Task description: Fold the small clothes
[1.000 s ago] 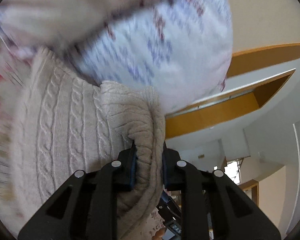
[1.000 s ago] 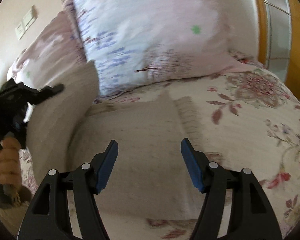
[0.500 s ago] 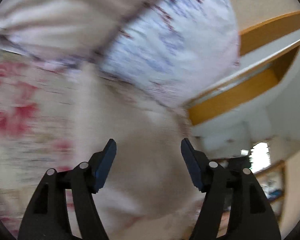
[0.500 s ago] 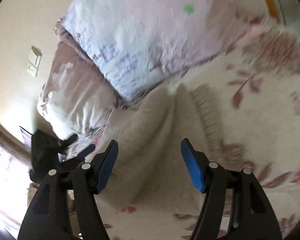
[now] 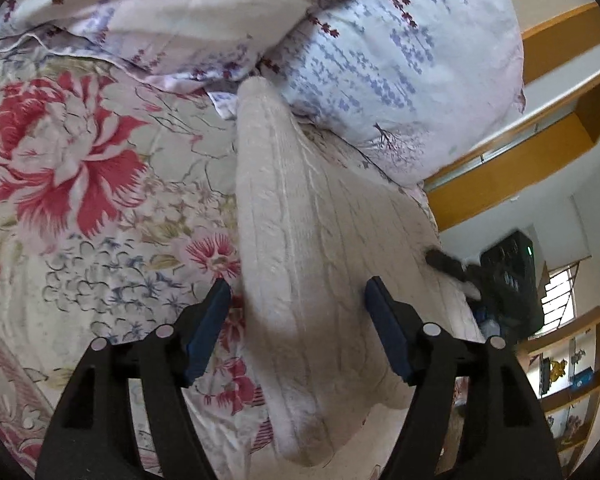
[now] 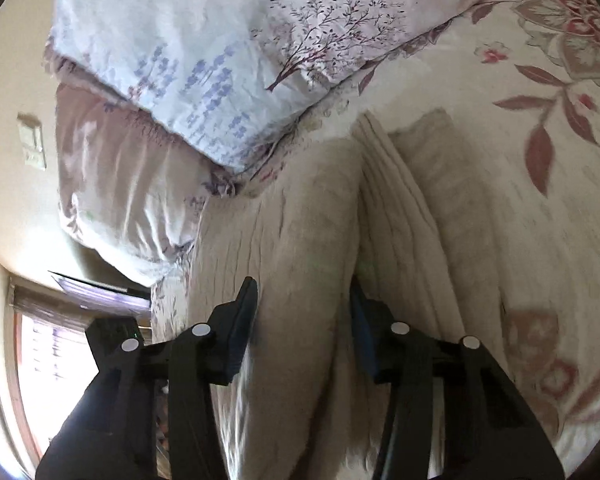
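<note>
Folding under way on the floral bedspread (image 5: 80,220): my left gripper (image 5: 296,320) has just spread, releasing the cream cable-knit sweater (image 5: 300,240) below the pillows (image 5: 400,60); my right gripper (image 6: 304,320) has been closing around a raised fold. Final folds remain.

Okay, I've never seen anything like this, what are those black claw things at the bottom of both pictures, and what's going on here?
Those are hand-held grippers, one in each of a person's hands, with a wide-angle camera on each looking along its two fingers. One picture comes from the left gripper, the other from the right gripper. Both look down at a cream cable-knit sweater lying on a floral bedspread, below lavender-print pillows. The left fingers have just been opening and stand apart, holding nothing. The right fingers have just been closing around a raised fold of the sweater; whether they already pinch it is unclear. In the left view the right gripper shows at the sweater's far edge.
</note>
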Tool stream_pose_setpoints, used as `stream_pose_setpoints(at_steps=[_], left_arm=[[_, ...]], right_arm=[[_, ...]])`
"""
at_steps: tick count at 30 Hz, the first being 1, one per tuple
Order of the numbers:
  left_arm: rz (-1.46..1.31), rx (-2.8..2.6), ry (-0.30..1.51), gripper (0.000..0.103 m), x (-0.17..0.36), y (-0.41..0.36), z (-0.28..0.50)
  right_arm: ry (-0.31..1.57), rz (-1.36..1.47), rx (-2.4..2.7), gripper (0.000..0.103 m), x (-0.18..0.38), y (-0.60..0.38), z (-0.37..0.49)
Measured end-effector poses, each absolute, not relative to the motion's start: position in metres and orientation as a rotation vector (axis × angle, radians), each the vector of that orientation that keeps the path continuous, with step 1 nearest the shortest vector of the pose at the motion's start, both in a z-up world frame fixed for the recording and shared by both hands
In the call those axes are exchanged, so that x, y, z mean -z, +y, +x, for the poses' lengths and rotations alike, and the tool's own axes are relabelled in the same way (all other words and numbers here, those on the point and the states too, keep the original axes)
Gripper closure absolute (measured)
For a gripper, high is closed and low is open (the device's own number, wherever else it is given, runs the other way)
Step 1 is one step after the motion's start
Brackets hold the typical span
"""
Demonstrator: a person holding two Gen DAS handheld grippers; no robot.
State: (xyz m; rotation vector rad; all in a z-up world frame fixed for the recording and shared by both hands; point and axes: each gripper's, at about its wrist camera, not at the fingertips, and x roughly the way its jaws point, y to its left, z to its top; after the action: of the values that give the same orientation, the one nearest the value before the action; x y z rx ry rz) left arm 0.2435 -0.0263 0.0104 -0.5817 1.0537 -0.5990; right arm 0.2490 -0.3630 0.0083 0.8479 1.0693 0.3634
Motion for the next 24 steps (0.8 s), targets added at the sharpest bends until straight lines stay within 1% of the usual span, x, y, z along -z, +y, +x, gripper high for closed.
stream_pose_setpoints(at_steps=[1,2,3,4,5,6,8,9,13,15,20,24], left_arm=[[-0.586,0.606,1.057,0.032,-0.01,-0.03,0.244],[-0.594,0.618,1.061,0.032,-0.008,-0.031,0.246],[-0.597,0.625,1.066,0.032,-0.008,-0.032,0.247],[-0.599,0.628,1.067,0.032,-0.007,-0.033,0.248],[-0.598,0.63,1.066,0.032,-0.008,-0.035,0.248],[-0.597,0.633,1.066,0.032,-0.008,-0.035,0.248],[-0.599,0.636,1.066,0.032,-0.009,-0.034,0.248],[-0.599,0.639,1.067,0.032,-0.009,-0.033,0.247],[-0.602,0.659,1.067,0.032,-0.01,-0.032,0.246],[-0.596,0.673,1.066,0.032,-0.012,-0.036,0.247],[-0.551,0.714,1.071,0.032,-0.014,-0.047,0.242],[-0.519,0.738,1.076,0.032,-0.013,-0.054,0.24]], right_arm=[[1.072,0.858,-0.357,0.06,-0.007,-0.365,0.255],[1.071,0.865,-0.354,0.064,-0.005,-0.367,0.259],[1.068,0.865,-0.345,0.073,-0.004,-0.368,0.263],[1.063,0.848,-0.34,0.077,-0.003,-0.367,0.267],[1.054,0.822,-0.341,0.084,-0.005,-0.365,0.268],[1.017,0.736,-0.329,0.086,-0.014,-0.36,0.266],[0.927,0.545,-0.301,0.087,-0.038,-0.343,0.259],[0.839,0.418,-0.296,0.087,-0.059,-0.329,0.248],[0.662,0.159,-0.26,0.087,-0.102,-0.304,0.217],[0.651,0.132,-0.238,0.087,-0.107,-0.306,0.213],[0.699,0.19,-0.163,0.088,-0.095,-0.332,0.214],[0.773,0.262,-0.12,0.088,-0.069,-0.35,0.222]])
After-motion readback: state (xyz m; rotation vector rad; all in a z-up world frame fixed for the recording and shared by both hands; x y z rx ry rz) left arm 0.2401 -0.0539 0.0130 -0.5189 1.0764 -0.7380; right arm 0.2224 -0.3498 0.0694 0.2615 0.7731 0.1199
